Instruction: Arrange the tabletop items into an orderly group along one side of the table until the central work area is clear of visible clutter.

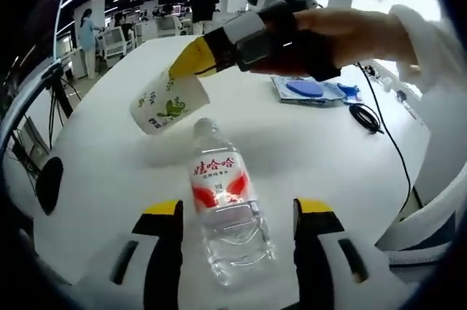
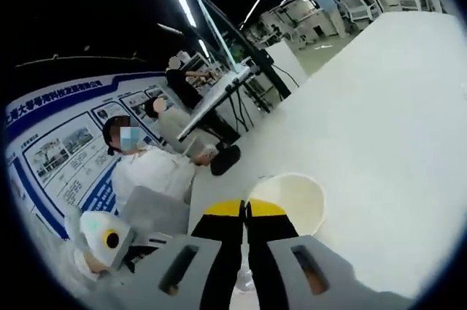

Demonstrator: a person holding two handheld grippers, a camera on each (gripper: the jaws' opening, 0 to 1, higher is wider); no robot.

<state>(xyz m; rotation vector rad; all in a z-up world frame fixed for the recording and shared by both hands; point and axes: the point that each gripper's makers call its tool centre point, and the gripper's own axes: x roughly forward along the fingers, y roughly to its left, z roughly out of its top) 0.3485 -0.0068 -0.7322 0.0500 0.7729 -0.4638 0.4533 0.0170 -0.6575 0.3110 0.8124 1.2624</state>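
Left gripper (image 1: 237, 241) jaws stand wide apart, flanking the lower half of a clear water bottle (image 1: 225, 208) with a red-and-white label, lying on the white worktop (image 1: 306, 149), cap end pointing away; whether the jaws touch the bottle is hard to tell. Just beyond the bottle's cap, a paper cup (image 1: 169, 102) with green print hangs tilted above the worktop, clamped at its rim by the right gripper (image 1: 211, 55), held in a person's hand (image 1: 343, 36). Farther from the bottle, to its right, a blue packet (image 1: 310, 91) lies flat, with a black cable (image 1: 376, 124) next to it running toward the worktop edge. In the right gripper view, right gripper (image 2: 244, 211) jaws are pinched together on the paper cup (image 2: 292, 200) rim, cup's white inside showing, worktop (image 2: 379, 106) behind it. People sit beyond the worktop's edge.
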